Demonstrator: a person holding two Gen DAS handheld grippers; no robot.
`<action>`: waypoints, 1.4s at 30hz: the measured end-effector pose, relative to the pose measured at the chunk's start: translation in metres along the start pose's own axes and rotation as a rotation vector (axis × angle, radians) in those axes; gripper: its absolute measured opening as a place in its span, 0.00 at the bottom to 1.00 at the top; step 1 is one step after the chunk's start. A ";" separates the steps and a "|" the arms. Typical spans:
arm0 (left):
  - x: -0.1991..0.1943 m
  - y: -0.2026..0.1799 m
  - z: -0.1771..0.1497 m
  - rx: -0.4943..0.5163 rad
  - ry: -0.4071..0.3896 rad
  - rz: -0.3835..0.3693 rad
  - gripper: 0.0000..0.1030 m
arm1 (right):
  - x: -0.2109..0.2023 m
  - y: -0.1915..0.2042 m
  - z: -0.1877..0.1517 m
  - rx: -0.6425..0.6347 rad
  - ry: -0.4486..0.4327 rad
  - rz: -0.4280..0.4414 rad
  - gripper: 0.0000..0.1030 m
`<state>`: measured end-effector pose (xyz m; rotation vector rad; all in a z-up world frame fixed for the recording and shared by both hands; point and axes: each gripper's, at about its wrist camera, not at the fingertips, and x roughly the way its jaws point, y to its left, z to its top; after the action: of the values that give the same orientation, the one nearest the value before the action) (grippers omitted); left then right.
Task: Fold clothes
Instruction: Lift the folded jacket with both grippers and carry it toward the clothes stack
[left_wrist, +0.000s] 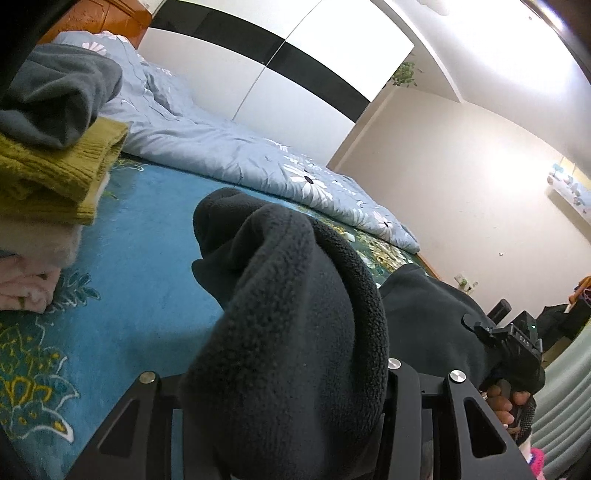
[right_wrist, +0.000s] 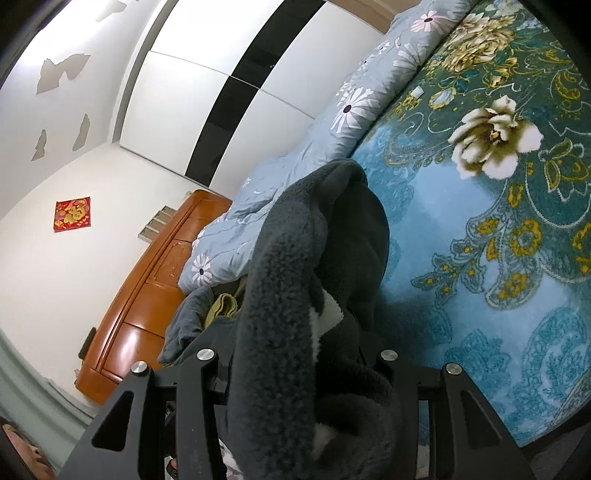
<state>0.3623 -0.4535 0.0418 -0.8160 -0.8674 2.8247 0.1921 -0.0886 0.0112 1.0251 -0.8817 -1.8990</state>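
Note:
A dark grey fleece garment (left_wrist: 295, 295) hangs bunched up above the blue floral bedspread (left_wrist: 129, 258). My left gripper (left_wrist: 291, 373) is shut on one thick fold of it, and the cloth hides the fingertips. In the right wrist view the same fleece (right_wrist: 280, 295), with a white lining showing, fills my right gripper (right_wrist: 295, 373), which is shut on it too. The left wrist view also shows the right gripper (left_wrist: 517, 343) at the right, held in a person's hand, with the fleece stretched between the two grippers.
A pile of folded clothes (left_wrist: 55, 147) lies at the left: grey on top, olive knit below, pale pink at the bottom. A light blue flowered quilt (left_wrist: 240, 155) lies along the bed's far side by a white wardrobe (left_wrist: 295, 74). A wooden headboard (right_wrist: 147, 288) stands behind the pile.

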 end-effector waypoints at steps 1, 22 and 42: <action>0.000 0.002 0.002 -0.001 0.000 -0.006 0.45 | 0.000 0.002 0.000 -0.003 -0.002 -0.005 0.46; -0.109 0.055 0.221 0.003 -0.258 -0.134 0.45 | 0.088 0.247 0.087 -0.405 0.052 0.106 0.46; -0.247 0.314 0.213 -0.269 -0.358 0.267 0.46 | 0.373 0.285 -0.048 -0.374 0.435 0.369 0.46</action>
<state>0.4896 -0.8770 0.1366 -0.4828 -1.2991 3.1956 0.1877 -0.5505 0.1060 0.9189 -0.4069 -1.3873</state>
